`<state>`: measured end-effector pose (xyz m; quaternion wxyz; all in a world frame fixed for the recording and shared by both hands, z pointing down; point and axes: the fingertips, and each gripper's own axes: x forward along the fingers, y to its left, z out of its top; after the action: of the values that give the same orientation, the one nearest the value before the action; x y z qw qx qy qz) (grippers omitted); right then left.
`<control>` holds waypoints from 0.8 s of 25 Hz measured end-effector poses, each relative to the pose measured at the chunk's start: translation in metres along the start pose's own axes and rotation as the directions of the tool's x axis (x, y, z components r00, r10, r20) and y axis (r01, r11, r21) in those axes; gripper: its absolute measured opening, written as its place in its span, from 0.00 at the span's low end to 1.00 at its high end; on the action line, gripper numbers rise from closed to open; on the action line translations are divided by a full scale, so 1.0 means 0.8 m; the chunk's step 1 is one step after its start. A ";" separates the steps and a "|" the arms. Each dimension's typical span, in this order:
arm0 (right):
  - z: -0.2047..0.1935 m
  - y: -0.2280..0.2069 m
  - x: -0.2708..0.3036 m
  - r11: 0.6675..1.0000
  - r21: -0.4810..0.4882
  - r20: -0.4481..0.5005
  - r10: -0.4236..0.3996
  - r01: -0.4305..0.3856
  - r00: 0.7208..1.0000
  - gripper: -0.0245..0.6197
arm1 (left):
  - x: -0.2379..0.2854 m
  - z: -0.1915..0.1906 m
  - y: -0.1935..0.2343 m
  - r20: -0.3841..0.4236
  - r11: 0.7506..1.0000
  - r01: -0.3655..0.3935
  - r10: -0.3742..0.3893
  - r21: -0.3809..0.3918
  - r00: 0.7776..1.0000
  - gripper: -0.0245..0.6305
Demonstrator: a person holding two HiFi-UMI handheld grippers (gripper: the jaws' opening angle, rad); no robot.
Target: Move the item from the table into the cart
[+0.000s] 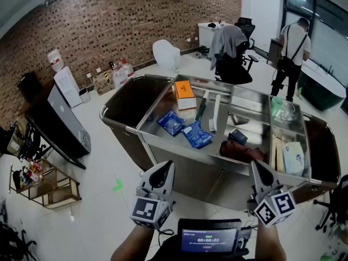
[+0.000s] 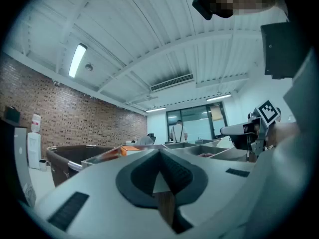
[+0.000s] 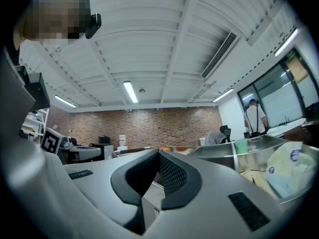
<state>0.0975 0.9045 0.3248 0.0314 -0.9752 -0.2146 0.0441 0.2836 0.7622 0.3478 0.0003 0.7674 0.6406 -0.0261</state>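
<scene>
A steel cart (image 1: pixel 175 144) stands ahead with several items in its trays: an orange box (image 1: pixel 184 89), two blue packets (image 1: pixel 171 122), a white brush (image 1: pixel 213 113), a dark red pouch (image 1: pixel 242 151) and a white packet (image 1: pixel 297 157). My left gripper (image 1: pixel 169 165) is held low in front of the cart's near side, shut and holding nothing. My right gripper (image 1: pixel 254 165) is level with it to the right, also shut with nothing between its tips. Both stay short of the cart. In the right gripper view the gripper (image 3: pixel 158 153) points at the cart's right end, with the white packet (image 3: pixel 286 171) close by.
A dark bag (image 1: pixel 130 99) hangs at the cart's left end, another at its right end (image 1: pixel 326 151). A person (image 1: pixel 291 50) stands at the back right near an office chair (image 1: pixel 231 50). A screen on a stand (image 1: pixel 65 121) and a wooden shelf (image 1: pixel 51 186) stand to the left.
</scene>
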 end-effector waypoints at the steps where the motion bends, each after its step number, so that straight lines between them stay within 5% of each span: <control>1: 0.000 0.007 0.004 1.000 -0.002 0.000 0.021 -0.021 1.000 0.04 | -0.007 0.000 0.004 -0.001 1.000 -0.016 0.016 -0.004 1.000 0.04; 8: -0.003 0.063 0.043 0.979 -0.005 -0.014 0.202 -0.202 0.979 0.04 | -0.079 -0.004 0.043 -0.039 0.979 -0.199 0.197 -0.042 0.980 0.04; 14: -0.021 0.158 0.077 0.918 0.026 -0.037 0.396 -0.395 0.918 0.04 | -0.188 -0.012 0.101 -0.049 0.899 -0.434 0.432 -0.052 0.901 0.04; 20: -0.038 0.345 0.085 0.818 0.029 -0.052 0.575 -0.574 0.816 0.04 | -0.370 -0.018 0.174 -0.065 0.801 -0.597 0.594 -0.040 0.802 0.04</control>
<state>0.2771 0.6816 0.3277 0.0288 -0.9952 0.0907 0.0244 0.3681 0.4467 0.3693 0.0151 0.9297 0.3677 0.0128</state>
